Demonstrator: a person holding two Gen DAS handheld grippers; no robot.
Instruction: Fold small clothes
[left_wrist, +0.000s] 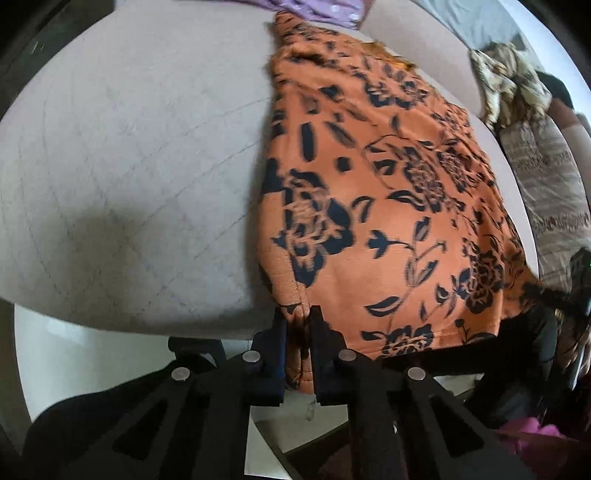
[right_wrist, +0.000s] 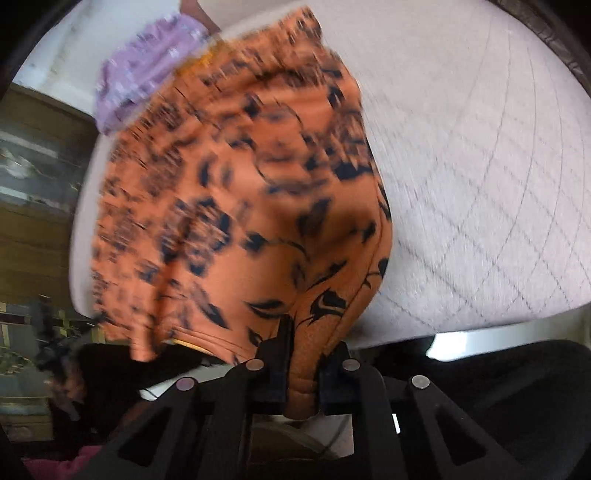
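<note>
Pinching the near hem of the orange knit garment with black flower print (left_wrist: 369, 206), the left gripper (left_wrist: 298, 325) is clamped on one corner and the right gripper (right_wrist: 303, 354) on the other. Most of the garment lies flat on the pale grey quilted cushion (left_wrist: 129, 166), its far end beside a lilac dotted cloth (left_wrist: 317, 9). To fold well, I judge both corners should rise together, level, travel toward the lilac cloth, and meet the far edge squarely before letting go.
</note>
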